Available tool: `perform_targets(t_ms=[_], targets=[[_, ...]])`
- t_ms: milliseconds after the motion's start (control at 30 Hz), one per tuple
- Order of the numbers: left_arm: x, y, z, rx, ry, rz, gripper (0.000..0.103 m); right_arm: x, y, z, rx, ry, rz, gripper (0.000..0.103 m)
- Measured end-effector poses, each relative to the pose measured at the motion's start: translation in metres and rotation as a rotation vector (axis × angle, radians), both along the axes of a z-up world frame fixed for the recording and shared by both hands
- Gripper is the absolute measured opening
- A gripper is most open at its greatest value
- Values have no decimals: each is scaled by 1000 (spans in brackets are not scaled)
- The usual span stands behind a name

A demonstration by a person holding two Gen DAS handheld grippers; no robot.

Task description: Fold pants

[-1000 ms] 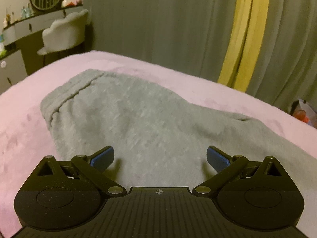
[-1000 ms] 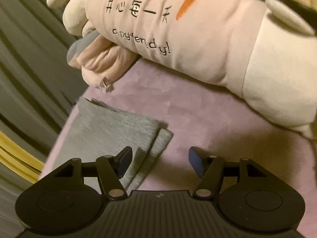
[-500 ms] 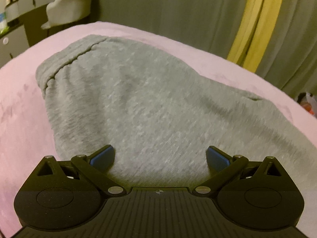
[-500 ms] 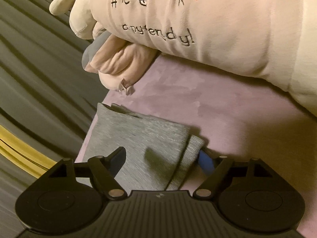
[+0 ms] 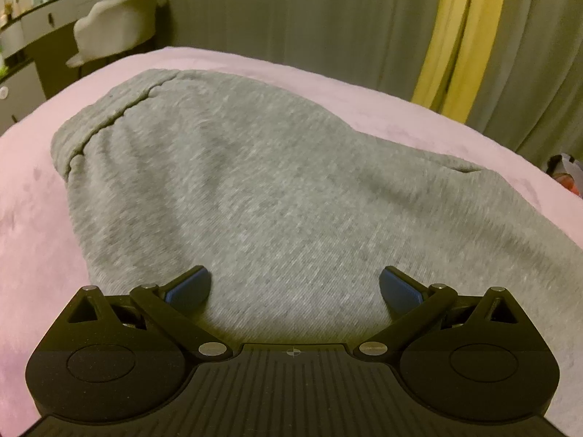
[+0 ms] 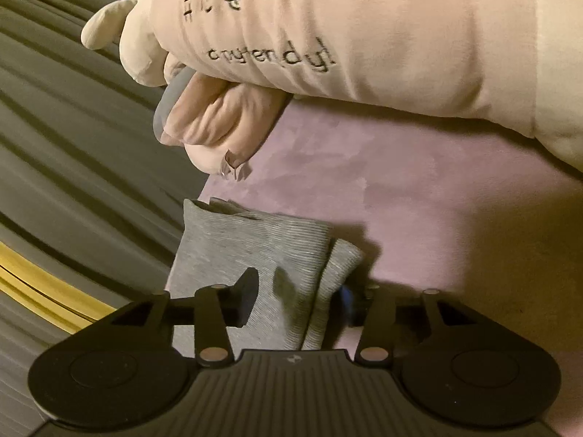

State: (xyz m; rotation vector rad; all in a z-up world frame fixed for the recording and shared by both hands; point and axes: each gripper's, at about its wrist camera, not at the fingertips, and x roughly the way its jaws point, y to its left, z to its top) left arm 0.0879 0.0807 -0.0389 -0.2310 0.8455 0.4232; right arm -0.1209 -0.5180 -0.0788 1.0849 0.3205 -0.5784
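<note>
Since a moment ago the right gripper (image 6: 295, 300) has narrowed onto the leg cuffs (image 6: 277, 255) of the grey pants (image 5: 277, 196). The left gripper (image 5: 293, 287) hovers wide above them. They lie lengthwise on the pink bed (image 5: 22, 225), waistband (image 5: 109, 116) far-left.

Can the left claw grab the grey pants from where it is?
Probably yes. The left claw is open right over the soft grey knit pants on the pink bedspread, with nothing between them.
</note>
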Motion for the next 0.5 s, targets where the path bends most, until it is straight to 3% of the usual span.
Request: perform_targets(t_ms=[67,167,267,300,400,500], targets=[[0,1,0,-6,-1,1,103,5,2,3,-31,25,7,45],[-1,3,1,-15,-3,4,103,11,4,7,-64,90,10,9],[-1,3,1,-19,-6,5,103,17,7,18,-79,121,9,9],[-2,4,1,-19,-7,6,103,22,14,29,-132,144,19,9],[-2,3,1,-21,-12,13,103,55,65,85,-453,191,146,9],[-3,3,3,-19,-13,17,103,90,145,128,-676,83,374,9]])
